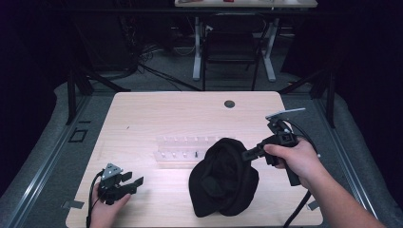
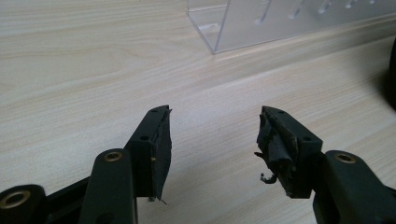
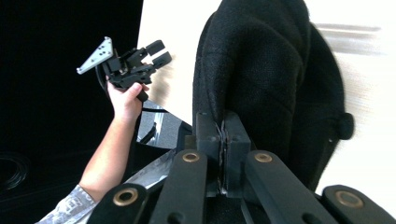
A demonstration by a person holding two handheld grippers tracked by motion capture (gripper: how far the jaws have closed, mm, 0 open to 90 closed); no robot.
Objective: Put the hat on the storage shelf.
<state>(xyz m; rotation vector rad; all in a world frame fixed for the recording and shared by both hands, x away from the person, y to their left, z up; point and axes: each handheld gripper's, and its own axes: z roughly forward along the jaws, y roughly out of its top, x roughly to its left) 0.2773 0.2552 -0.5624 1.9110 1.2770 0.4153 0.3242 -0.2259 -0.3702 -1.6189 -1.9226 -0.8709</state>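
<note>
- One clear plastic rack (image 1: 183,151) lies on the table (image 1: 142,118), just behind the black knit hat (image 1: 223,178); the hat covers its right end.
- In the left hand-held gripper view only a dark edge of the hat is seen.
- The hat is black, soft and slumped, near the front middle of the table.
- The right hand-held gripper (image 1: 248,154) is pinched tight on the hat's upper edge.
- The left hand-held gripper (image 1: 132,179) rests wide apart, holding nothing, at the front left.

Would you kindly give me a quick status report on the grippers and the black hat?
Right gripper shut on black hat. Left gripper open, empty, at table near edge. Clear rack just behind hat.
</note>
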